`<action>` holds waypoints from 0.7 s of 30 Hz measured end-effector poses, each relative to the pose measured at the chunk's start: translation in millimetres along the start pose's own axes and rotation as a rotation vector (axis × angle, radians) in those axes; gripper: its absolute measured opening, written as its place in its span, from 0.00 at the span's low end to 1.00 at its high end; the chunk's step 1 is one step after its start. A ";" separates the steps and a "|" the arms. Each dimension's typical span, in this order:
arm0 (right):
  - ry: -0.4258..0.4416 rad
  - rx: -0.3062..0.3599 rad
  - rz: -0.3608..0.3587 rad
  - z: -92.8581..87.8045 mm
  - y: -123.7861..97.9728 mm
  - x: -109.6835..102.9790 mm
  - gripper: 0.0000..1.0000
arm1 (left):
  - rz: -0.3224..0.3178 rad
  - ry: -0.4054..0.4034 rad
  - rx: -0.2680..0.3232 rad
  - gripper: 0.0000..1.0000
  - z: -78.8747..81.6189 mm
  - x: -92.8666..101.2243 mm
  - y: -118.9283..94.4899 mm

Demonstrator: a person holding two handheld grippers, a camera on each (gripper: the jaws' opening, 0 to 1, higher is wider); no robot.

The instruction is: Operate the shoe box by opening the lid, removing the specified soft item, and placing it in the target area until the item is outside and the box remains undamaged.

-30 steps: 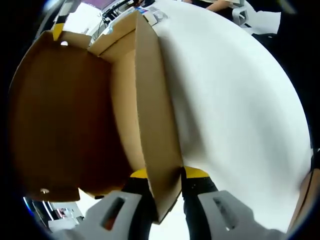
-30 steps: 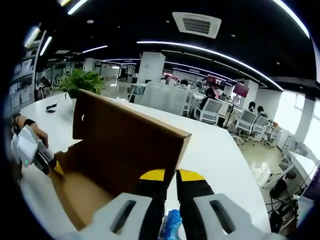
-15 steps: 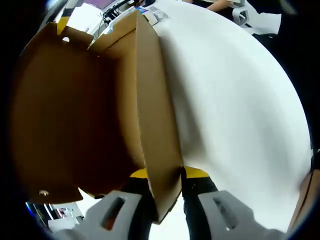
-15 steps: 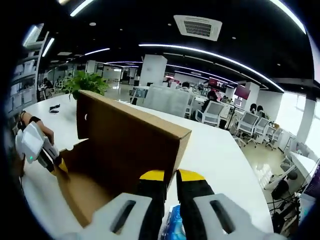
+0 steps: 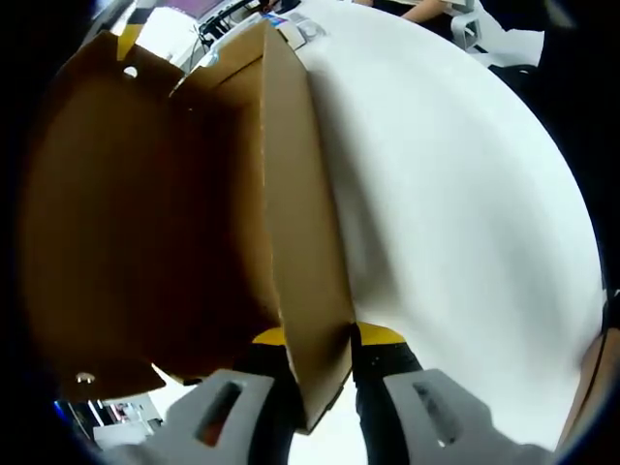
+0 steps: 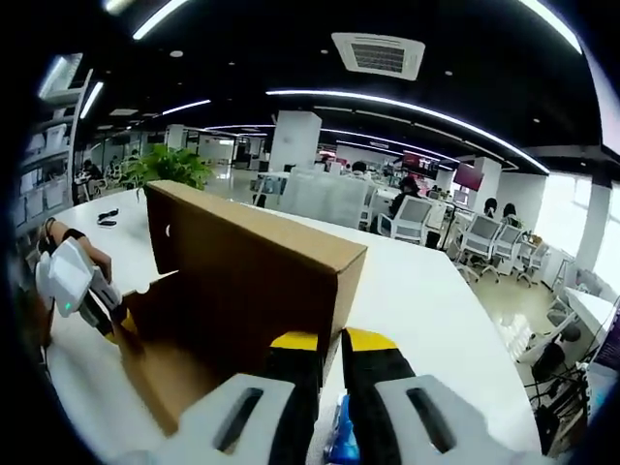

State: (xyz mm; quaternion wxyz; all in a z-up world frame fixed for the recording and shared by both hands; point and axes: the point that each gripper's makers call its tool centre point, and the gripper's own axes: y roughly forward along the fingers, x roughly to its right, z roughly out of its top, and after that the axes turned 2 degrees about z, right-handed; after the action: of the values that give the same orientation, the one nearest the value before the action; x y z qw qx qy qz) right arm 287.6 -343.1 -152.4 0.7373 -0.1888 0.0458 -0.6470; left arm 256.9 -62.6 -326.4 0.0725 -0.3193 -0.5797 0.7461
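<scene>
The brown cardboard shoe box [image 6: 242,291] sits on the white desk [image 5: 455,213]. The left claw [image 5: 318,354] pinches the box's side wall; the right claw [image 6: 329,354] clamps its raised lid [image 6: 254,242].

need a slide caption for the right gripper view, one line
Right gripper clamped on the raised lid of the cardboard shoe box, left gripper holding the box's far wall, on a white office table.
</scene>
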 end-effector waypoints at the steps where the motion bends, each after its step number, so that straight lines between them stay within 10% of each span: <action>1: 0.000 -0.001 0.001 -0.6 -0.8 -0.9 0.06 | 0.000 0.000 0.000 0.19 0.0 0.0 0.0; 21: 0.021 0.021 0.001 -2.2 -4.6 -3.1 0.07 | 0.001 0.003 0.000 0.18 0.3 0.0 0.2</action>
State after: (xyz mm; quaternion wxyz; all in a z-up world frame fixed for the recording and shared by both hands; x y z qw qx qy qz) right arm 282.1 -341.0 -153.4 0.7390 -0.1740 0.0468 -0.6491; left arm 256.7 -62.9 -326.6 0.0731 -0.3206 -0.5793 0.7458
